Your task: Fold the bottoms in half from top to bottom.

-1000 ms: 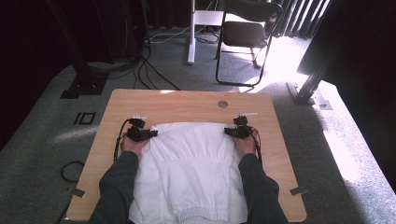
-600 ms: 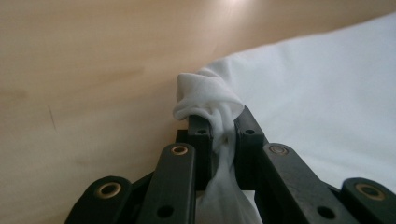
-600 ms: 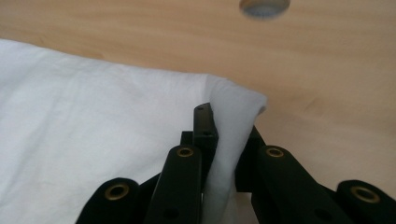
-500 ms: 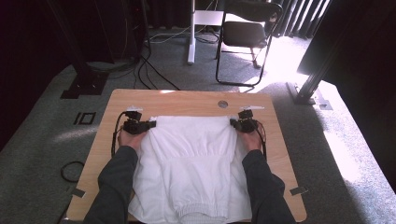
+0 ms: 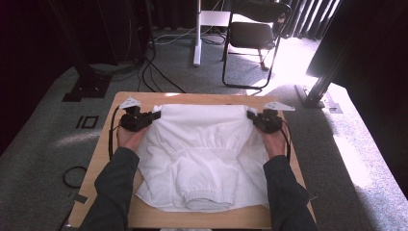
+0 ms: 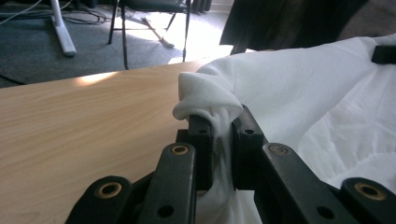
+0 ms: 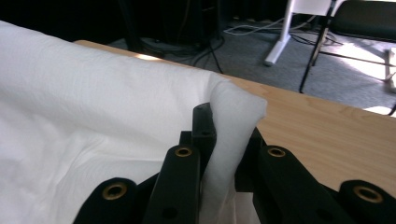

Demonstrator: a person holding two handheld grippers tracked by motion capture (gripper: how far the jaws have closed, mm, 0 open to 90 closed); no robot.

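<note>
Dark grey long sleeves (image 5: 113,180) on both forearms, at lower left and lower right of the high view. Left gripper (image 5: 155,115) and right gripper (image 5: 250,115) black, boxy, each topped by a pale grey three-cornered plate (image 5: 130,102) and trailing a thin black cable (image 5: 111,134). Close up in the gripper views: matte black jaw links (image 6: 175,182) with brass-ringed pivot holes and small dark screw recesses, lower frame.

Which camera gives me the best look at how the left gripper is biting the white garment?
The left gripper view: the left gripper has a bunched corner of the white garment pinched between its jaws, seen close up. The high view shows the gripper at the garment's far left corner, small. The right gripper view shows the garment's other corner, clamped.
</note>
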